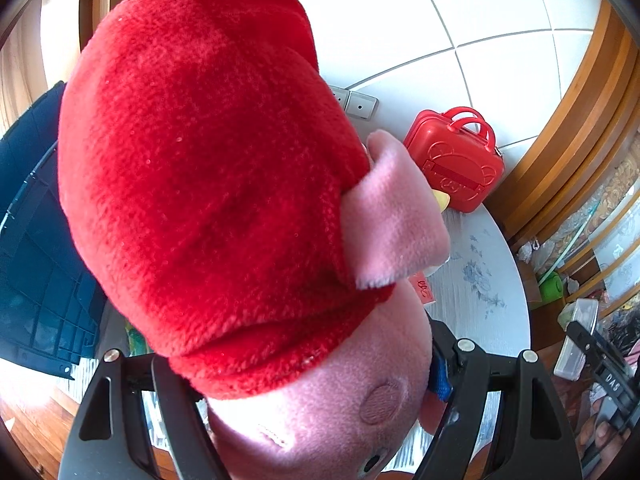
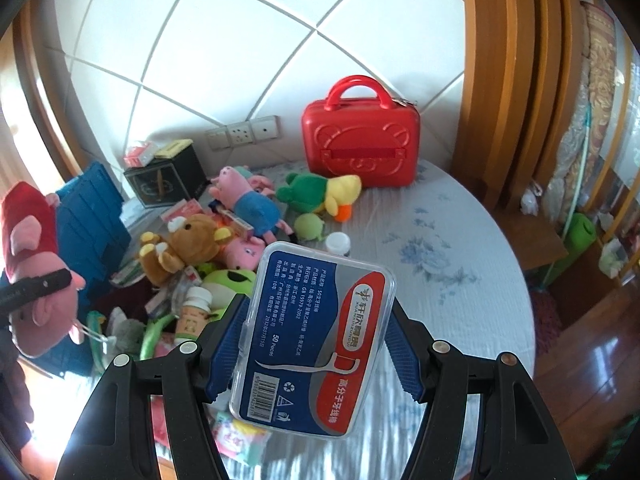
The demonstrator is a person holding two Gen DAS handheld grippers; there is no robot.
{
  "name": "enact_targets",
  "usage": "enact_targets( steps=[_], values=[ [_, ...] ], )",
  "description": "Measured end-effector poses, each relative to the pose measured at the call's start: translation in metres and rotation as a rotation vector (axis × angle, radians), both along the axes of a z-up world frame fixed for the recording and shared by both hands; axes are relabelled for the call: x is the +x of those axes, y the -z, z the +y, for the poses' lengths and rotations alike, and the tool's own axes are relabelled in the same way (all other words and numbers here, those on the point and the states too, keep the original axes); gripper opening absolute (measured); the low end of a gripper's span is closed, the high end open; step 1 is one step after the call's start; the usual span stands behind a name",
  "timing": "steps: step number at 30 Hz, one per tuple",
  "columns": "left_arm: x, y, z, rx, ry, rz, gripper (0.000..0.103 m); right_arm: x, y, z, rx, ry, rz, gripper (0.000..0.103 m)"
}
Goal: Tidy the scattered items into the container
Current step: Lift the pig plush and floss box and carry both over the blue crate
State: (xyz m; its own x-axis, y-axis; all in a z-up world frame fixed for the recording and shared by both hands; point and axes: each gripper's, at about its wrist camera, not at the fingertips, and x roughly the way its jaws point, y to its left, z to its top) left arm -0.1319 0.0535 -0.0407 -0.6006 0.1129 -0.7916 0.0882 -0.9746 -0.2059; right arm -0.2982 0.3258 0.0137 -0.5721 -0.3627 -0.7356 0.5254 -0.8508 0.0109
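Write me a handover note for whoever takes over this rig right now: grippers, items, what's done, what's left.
Left gripper: shut on the pink plush pig in a red dress, lifted.
Right gripper: shut on the clear plastic floss-pick box, lifted.
Dark blue plastic crate sits at the table's left, by the pile.
Done: both items picked up. Left: drop both in the crate, then clear the brown plush bear, blue-shirted pig plush, green-and-yellow plush, bottles and packets.

Round table [image 2: 460, 280] in floral cloth, red case [image 2: 360, 144], plush toys [image 2: 248, 200], blue crate [image 2: 92, 216]
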Motion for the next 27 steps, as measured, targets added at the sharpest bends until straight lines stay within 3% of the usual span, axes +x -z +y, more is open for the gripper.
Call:
enact_targets(
  steps=[2,14,27],
  values=[
    [0.003,-0.005,-0.002,-0.012,0.003,0.002,0.078,0.001,-0.002,-0.003,-0.105,0.194,-0.034,0.065],
    [0.004,-0.027,-0.038,-0.055,0.051,0.043,0.078,0.012,-0.007,-0.063,-0.131,0.147,-0.025,0.065],
    [-0.007,-0.043,-0.148,-0.052,0.217,0.086,0.078,0.062,-0.011,-0.190,-0.114,0.183,-0.035,0.065]
  ],
)
